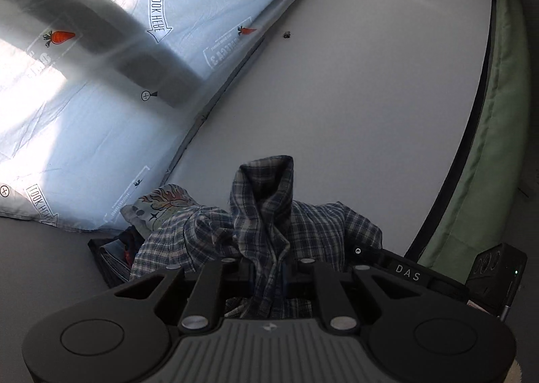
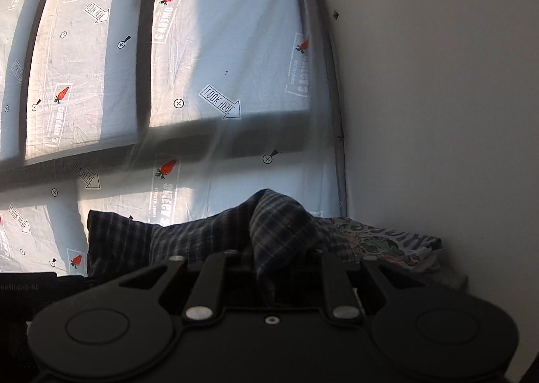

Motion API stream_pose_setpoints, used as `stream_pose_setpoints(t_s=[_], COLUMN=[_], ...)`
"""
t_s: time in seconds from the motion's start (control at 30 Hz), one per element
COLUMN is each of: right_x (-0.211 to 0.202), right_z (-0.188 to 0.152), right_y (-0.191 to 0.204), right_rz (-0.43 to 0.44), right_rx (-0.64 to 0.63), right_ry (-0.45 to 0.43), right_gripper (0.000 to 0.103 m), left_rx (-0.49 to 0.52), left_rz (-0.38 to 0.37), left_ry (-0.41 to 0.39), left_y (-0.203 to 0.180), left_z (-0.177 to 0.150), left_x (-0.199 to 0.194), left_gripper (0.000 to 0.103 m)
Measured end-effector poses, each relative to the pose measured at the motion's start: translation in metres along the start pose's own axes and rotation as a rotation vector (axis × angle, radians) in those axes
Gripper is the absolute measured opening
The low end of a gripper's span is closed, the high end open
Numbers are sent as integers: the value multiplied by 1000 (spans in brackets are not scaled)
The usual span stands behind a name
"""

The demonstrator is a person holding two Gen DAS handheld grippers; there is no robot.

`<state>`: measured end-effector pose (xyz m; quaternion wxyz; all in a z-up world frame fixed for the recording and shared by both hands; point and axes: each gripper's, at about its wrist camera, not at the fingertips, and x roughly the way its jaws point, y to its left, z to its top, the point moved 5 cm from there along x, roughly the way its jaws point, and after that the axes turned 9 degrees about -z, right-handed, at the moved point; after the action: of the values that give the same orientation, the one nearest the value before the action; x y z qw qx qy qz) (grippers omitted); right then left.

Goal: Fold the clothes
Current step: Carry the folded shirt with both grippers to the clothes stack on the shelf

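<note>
A blue and white plaid shirt (image 1: 266,211) rises in a bunched fold in front of the left wrist camera. My left gripper (image 1: 267,273) is shut on that fold, and cloth spills over the jaws. In the right wrist view the same plaid shirt (image 2: 283,228) humps up between the jaws, with more of it stretched away to the left. My right gripper (image 2: 273,268) is shut on it. Both sets of fingertips are hidden under the cloth.
A printed garment with a flame drawing (image 1: 161,202) lies beside the shirt; a printed garment (image 2: 380,241) also lies at the right in the right wrist view. A curtain with carrots and "LOOK HERE" arrows (image 2: 188,80) covers a window. A white wall (image 1: 353,80) and a green cushion edge (image 1: 485,154) lie ahead.
</note>
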<state>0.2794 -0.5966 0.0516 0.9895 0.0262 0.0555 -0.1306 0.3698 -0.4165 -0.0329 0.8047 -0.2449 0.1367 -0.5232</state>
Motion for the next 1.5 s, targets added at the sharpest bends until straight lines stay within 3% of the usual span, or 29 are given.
stream_pose_setpoints(t_s=[0.2, 0.37, 0.63, 0.9, 1.0, 1.13, 1.27, 1.37, 1.4, 1.5], right_x=[32, 65, 149, 276, 326, 379, 409, 399, 396, 386], right_z=[41, 53, 60, 57, 42, 14, -8, -2, 1, 7], right_y=[-102, -138, -149, -155, -149, -135, -122, -121, -120, -118], right_rz=[19, 3, 42, 40, 6, -62, -121, -117, -116, -111], right_rx=[45, 6, -6, 2, -68, -164, -283, -316, -326, -361], right_ry=[-57, -76, -65, -29, 9, 56, 48, -12, -32, -95], right_gripper=[17, 17, 18, 19, 22, 31, 42, 46, 50, 80], left_rx=[32, 40, -4, -2, -95, -237, -211, -206, -200, -114], left_rz=[-7, 27, 78, 137, 203, 311, 346, 332, 330, 371], left_ry=[-21, -16, -14, -14, -26, -26, 1, 6, 4, -21], left_y=[-40, -36, 14, 84, 129, 189, 212, 216, 214, 206], left_z=[3, 10, 29, 63, 65, 53, 36, 37, 41, 60], left_x=[97, 160, 217, 274, 286, 293, 295, 294, 294, 295], left_gripper=[15, 15, 16, 17, 18, 22, 26, 28, 30, 37])
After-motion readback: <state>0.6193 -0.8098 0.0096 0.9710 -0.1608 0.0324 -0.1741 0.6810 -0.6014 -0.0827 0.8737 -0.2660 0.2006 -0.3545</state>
